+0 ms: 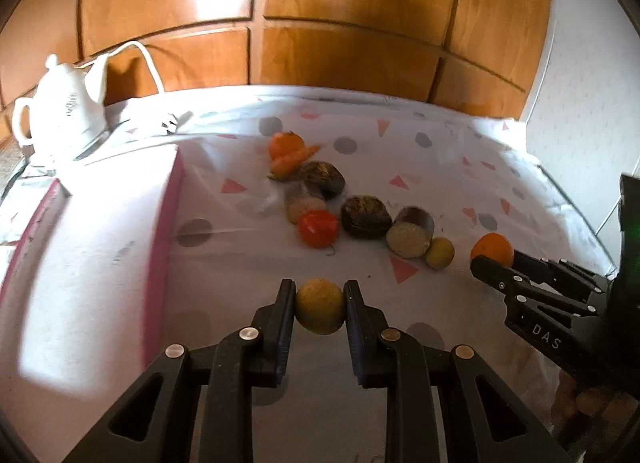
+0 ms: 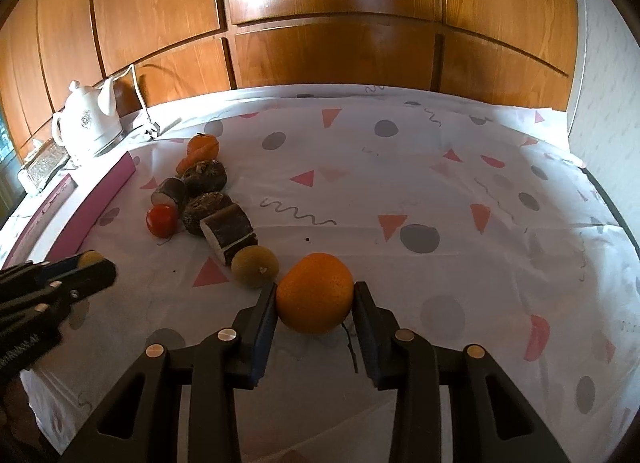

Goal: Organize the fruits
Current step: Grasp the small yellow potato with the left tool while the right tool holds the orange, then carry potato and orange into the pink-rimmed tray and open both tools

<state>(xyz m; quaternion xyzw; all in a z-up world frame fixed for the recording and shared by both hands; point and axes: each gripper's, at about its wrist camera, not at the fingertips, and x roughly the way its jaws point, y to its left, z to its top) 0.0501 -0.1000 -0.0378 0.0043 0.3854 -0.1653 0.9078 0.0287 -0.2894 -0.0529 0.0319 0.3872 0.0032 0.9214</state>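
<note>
From the left wrist view, the left gripper (image 1: 320, 305) reaches forward low over the patterned tablecloth (image 1: 400, 151), its fingers clamped on a yellow-green fruit (image 1: 320, 306) beside the pink tray (image 1: 160, 247). From the right wrist view, the right gripper (image 2: 315, 298) likewise points forward, squeezing an orange (image 2: 315, 293) just beside a small greenish fruit (image 2: 255, 265) on the cloth.

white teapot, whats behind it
Behind the white teapot stands the wood-panelled wall, and a white cord runs up past the spout. Whatever lies directly behind its body is covered.
</note>
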